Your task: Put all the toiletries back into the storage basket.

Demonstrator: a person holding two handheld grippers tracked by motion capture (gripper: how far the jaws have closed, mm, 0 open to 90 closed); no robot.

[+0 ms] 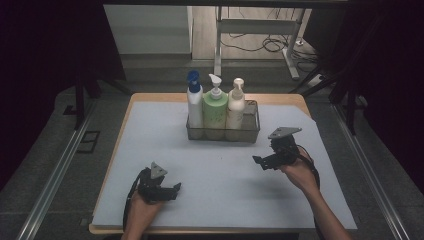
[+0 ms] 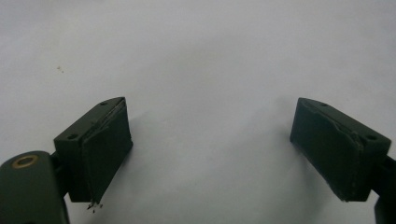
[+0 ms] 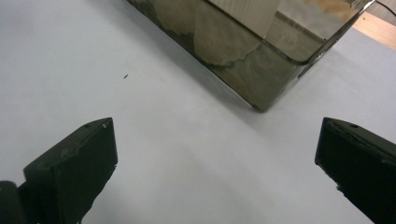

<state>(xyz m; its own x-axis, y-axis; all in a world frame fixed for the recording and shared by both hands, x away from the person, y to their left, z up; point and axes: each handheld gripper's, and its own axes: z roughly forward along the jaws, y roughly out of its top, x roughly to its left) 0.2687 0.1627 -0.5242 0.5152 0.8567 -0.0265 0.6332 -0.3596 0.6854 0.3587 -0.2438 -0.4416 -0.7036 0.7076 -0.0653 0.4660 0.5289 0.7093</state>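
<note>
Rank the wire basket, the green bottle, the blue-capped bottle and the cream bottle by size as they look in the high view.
1. wire basket, widest by far.
2. green bottle, the fattest bottle.
3. blue-capped bottle and cream bottle: too alike to rank; the blue-capped one stands slightly taller.

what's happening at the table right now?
A person holds a two-jaw gripper in each hand over a table with a pale sheet on it. Three pump bottles stand side by side in a wire basket at the far side: a white bottle with a blue pump, a green bottle and a cream bottle. The right gripper is near the basket's right end, jaws open with nothing between them. The left gripper sits lower left, also open and empty, over bare sheet.
</note>
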